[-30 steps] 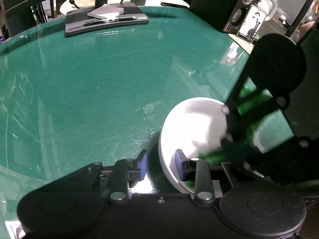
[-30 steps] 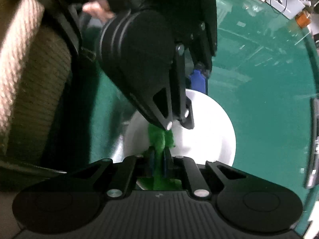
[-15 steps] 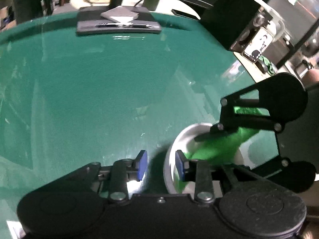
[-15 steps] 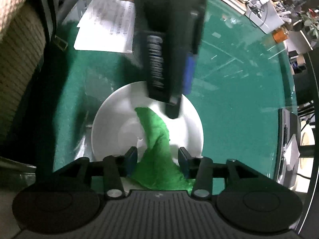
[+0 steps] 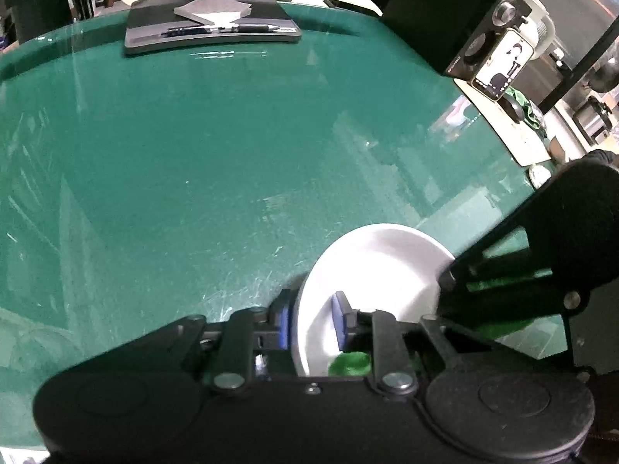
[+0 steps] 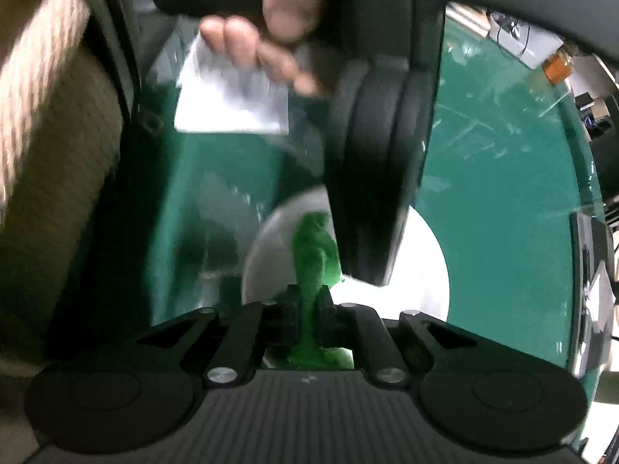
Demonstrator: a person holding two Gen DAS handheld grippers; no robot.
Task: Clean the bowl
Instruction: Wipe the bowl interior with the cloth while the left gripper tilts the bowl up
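Note:
A white bowl point(image 5: 375, 266) sits tilted above the green table, its rim between the blue pads of my left gripper point(image 5: 311, 324), which is shut on it. From the right, my right gripper point(image 5: 456, 282) reaches into the bowl. In the right wrist view that gripper point(image 6: 309, 309) is shut on a green cloth point(image 6: 313, 251), which stands bunched against the bowl's point(image 6: 421, 270) inside. The left gripper's black body point(image 6: 379, 193) hangs over the bowl, with a hand point(image 6: 286, 19) on it. A bit of the cloth point(image 5: 348, 363) shows at the bowl's near edge.
A dark tray point(image 5: 209, 34) with paper and a pen lies at the table's far edge. A phone on a stand point(image 5: 503, 65) is at the far right. A white sheet point(image 6: 232, 92) lies on the table beyond the bowl, and beige woven fabric point(image 6: 46, 154) fills the left.
Half a second ago my right gripper was open with the cloth lying loose in the bowl; now it is shut on the cloth. The bowl has tipped up more in the left gripper.

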